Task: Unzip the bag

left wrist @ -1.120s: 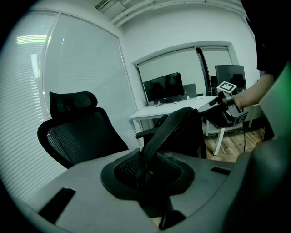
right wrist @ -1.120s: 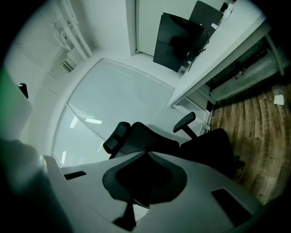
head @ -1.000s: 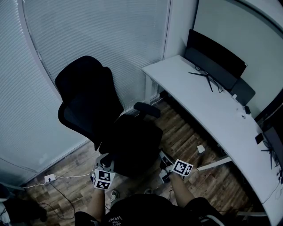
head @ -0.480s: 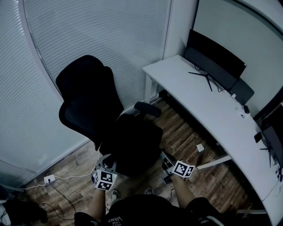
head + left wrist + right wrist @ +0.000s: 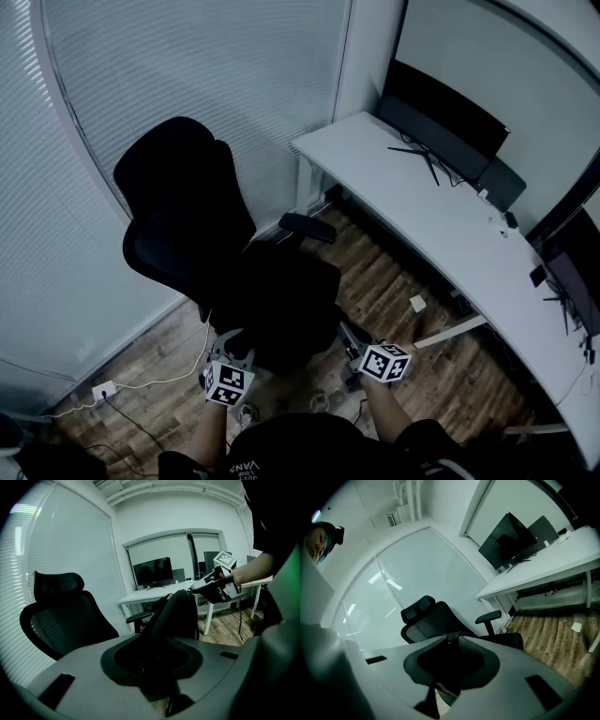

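A black bag (image 5: 281,307) stands on the seat of a black office chair (image 5: 178,216). My left gripper (image 5: 228,345) is at the bag's lower left corner and its jaws are opening. In the left gripper view, dark bag fabric (image 5: 176,616) rises from the gap of the left gripper (image 5: 154,667); the pads are hidden in shadow. My right gripper (image 5: 351,335) is shut at the bag's right side. The left gripper view shows the right gripper (image 5: 193,589) with its tips against the bag's top edge. What they pinch is too dark to tell.
A long white desk (image 5: 422,216) with a dark monitor (image 5: 441,112) runs along the right wall. Window blinds stand behind the chair. On the wooden floor are a wall socket with a cable (image 5: 103,386) and a small white object (image 5: 417,303).
The head view has shifted a little. Both grippers have dropped slightly toward me, and the left one sits a bit further right under the bag's corner.
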A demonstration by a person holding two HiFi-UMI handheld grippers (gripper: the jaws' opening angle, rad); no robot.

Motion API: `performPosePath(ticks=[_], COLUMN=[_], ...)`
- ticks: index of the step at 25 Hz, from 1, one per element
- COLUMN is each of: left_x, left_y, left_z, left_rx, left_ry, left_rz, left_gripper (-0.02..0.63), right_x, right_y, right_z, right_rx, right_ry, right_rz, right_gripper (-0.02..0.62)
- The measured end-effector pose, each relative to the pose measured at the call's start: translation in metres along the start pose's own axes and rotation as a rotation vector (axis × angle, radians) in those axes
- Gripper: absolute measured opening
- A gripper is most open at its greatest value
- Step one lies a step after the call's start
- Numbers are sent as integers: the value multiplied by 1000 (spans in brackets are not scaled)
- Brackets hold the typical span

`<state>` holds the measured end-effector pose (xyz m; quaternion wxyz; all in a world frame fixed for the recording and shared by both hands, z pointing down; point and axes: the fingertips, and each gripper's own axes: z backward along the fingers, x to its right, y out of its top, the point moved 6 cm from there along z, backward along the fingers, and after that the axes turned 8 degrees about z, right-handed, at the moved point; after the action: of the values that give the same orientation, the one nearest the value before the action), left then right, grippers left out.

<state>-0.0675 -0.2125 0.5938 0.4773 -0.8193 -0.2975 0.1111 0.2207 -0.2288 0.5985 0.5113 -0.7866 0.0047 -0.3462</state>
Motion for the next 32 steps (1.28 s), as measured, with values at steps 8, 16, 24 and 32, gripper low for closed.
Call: performPosePath(ticks=[8, 16, 24, 32], left_x=[-7, -2, -2, -14], left_y=[-10, -24, -20, -10], left_z=[10, 24, 52, 81], left_rx=[-6, -24, 53, 155], left_ry=[-111, -230, -316, -333], left_rz=[-50, -98, -82, -54], left_gripper=[172, 204, 238, 239], right_x=[-30, -65, -98, -133], right_y=[-16, -33, -43, -56], right_z=[14, 34, 41, 51], right_rx=[53, 94, 132, 184], right_ry=[-117, -178, -205, -226], right_rz=[12, 44, 74, 94], right_gripper=[124, 152, 155, 155])
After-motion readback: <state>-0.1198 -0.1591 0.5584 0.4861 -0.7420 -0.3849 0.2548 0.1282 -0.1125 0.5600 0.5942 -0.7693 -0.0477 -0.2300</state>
